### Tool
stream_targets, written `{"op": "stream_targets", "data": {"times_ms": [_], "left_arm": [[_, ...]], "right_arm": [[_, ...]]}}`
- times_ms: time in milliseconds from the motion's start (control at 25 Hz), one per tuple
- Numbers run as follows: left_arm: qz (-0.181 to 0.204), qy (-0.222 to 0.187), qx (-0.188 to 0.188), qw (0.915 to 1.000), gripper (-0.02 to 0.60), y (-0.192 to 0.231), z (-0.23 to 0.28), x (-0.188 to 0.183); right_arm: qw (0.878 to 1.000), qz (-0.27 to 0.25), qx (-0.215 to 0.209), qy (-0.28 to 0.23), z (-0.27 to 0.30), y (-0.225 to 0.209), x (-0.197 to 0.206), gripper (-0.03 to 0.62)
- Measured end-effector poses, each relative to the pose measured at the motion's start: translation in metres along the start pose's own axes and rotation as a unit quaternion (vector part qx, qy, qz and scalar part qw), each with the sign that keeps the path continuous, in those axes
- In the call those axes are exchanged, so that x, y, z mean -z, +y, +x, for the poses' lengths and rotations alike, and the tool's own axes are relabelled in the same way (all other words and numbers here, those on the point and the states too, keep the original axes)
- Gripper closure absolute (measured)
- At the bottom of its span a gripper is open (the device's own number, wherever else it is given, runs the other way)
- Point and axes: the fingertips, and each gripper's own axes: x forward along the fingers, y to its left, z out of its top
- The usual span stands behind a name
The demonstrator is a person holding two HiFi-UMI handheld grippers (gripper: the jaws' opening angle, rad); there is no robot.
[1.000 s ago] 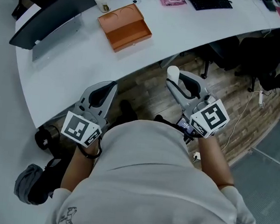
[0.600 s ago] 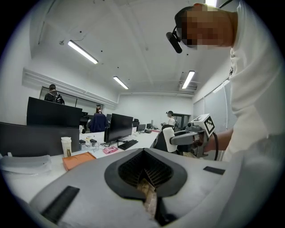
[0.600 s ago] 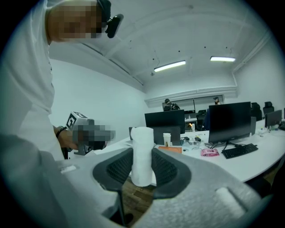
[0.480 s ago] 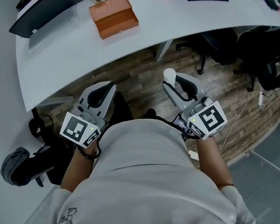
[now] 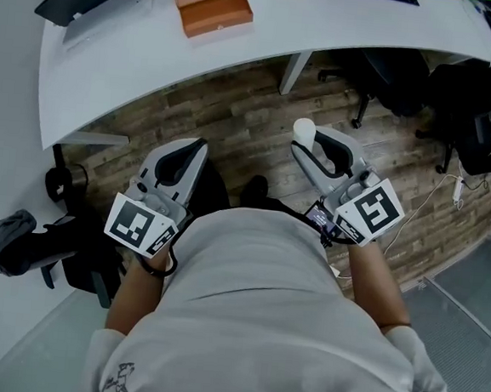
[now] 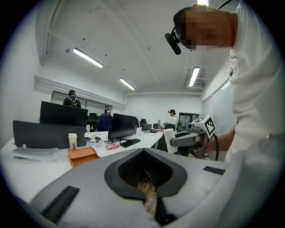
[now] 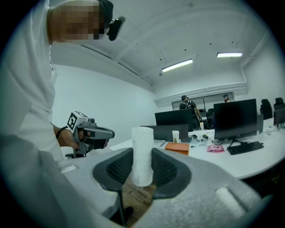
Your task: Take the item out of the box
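The right gripper (image 7: pixel 142 174) is clamped on a white roll (image 7: pixel 143 153) — the roll stands upright between the two dark pads, its top well above them, and it keeps the jaws fairly wide. The left gripper (image 6: pixel 145 180) has its jaws drawn together with nothing between them. Only a narrow slit shows the wooden floor (image 5: pixel 243 122) below. Both grippers hang over that floor in front of the person's torso, well apart from the curved white desk (image 5: pixel 154 63). The orange box (image 5: pixel 212 7) sits on the desk at the top edge of the head view, far from the roll.

Compared with a second ago, the desk and box have slid up toward the top of the head view — more floor now lies between them and the grippers. The paper cup (image 6: pixel 72 140) beside the box has left that view. The grip on the roll is unchanged, and the left jaws are as closed as before.
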Motion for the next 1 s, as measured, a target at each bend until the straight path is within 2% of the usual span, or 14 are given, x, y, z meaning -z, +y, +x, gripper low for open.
{"op": "stream_targets", "data": {"times_ms": [400,1000], "left_arm": [[0.009,-0.025,-0.015,0.9995,0.583,-0.022,-0.025,-0.018],[-0.005,-0.037,-0.045,0.9983,0.583,-0.005,-0.065,-0.014]], "right_arm": [[1.0,-0.012,-0.016,-0.009,-0.018,0.029,-0.009,0.467],[0.999,-0.019,-0.038,-0.026,-0.004,0.07,-0.024,0.468]]}}
